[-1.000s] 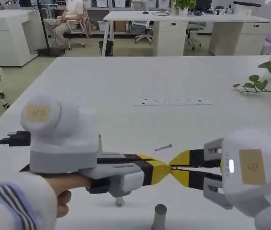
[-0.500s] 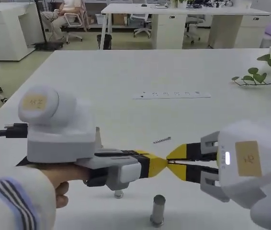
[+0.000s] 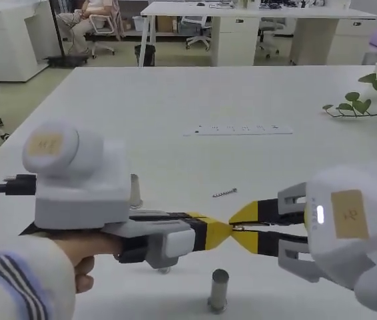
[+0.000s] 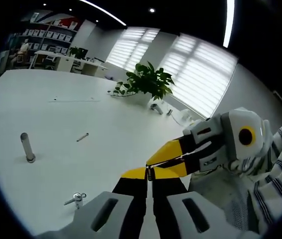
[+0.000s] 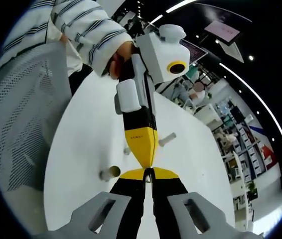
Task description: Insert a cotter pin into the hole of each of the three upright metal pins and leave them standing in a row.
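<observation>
My left gripper (image 3: 220, 233) points right and my right gripper (image 3: 236, 231) points left. They meet tip to tip above the table, both shut. A thin dark sliver, seemingly a cotter pin, shows in the right jaws' tips. The left gripper view has its own tips (image 4: 150, 174) touching the right gripper (image 4: 167, 158). A loose cotter pin (image 3: 225, 193) lies just beyond. One upright metal pin (image 3: 218, 290) stands near the front edge, and a second pin (image 3: 135, 191) stands behind the left gripper. A short third pin (image 4: 76, 199) below it has a cotter pin through it.
A white power strip (image 3: 244, 130) lies across the middle of the white table (image 3: 175, 100). A leafy plant (image 3: 368, 100) trails in at the right edge. Desks, chairs and a seated person are in the room beyond.
The head camera has tipped down slightly. Both grippers have stayed tip to tip at nearly the same spot, and the pins on the table have not moved.
</observation>
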Demonstrator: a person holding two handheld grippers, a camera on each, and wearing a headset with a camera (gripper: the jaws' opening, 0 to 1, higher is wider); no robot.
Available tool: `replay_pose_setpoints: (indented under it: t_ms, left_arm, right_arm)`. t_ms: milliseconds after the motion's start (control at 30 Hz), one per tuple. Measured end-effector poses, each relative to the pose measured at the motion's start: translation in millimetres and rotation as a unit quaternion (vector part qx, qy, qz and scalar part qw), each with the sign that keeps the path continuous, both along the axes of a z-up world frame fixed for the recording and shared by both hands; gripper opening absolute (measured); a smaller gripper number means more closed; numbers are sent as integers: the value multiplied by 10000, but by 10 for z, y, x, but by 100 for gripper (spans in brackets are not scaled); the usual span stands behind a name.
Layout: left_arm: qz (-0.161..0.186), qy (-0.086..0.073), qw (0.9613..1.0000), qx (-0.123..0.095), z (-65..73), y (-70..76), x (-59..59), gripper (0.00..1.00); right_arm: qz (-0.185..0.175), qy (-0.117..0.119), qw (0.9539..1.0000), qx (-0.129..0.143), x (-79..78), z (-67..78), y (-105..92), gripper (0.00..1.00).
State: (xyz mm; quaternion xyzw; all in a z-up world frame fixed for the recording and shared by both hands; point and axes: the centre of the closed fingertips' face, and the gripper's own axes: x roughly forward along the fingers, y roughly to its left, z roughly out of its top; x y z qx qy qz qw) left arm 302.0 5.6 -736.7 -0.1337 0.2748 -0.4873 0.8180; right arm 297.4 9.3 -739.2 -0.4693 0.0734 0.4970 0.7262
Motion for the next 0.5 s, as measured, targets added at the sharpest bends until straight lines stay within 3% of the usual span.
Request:
replay_pose_setpoints:
  t_ms: [167,233,267,400,500]
  left_arm:
    - [-51,-88,9999,76,-16,22,-23,0]
    - [-79,-91,9999,59,-13,27,-34,0]
    - [-77,-53,10000,28,-11,31,-41,0]
    - [-152,-162,9997,58,-11,44,-62,0]
    - [-328,-408,9985,142,7,51,-92,0]
  right_arm:
    - [-14,37,10000,52,18,13,14,10]
    - [-93,321,9993,157,6,-19,1,10]
    - [-110,384,9989,229,13,-14,-7,11]
    - [-185,627,9972,355,22,-22,-55,14]
    - [-222,1071,9921,610,-20,-35,-69,14]
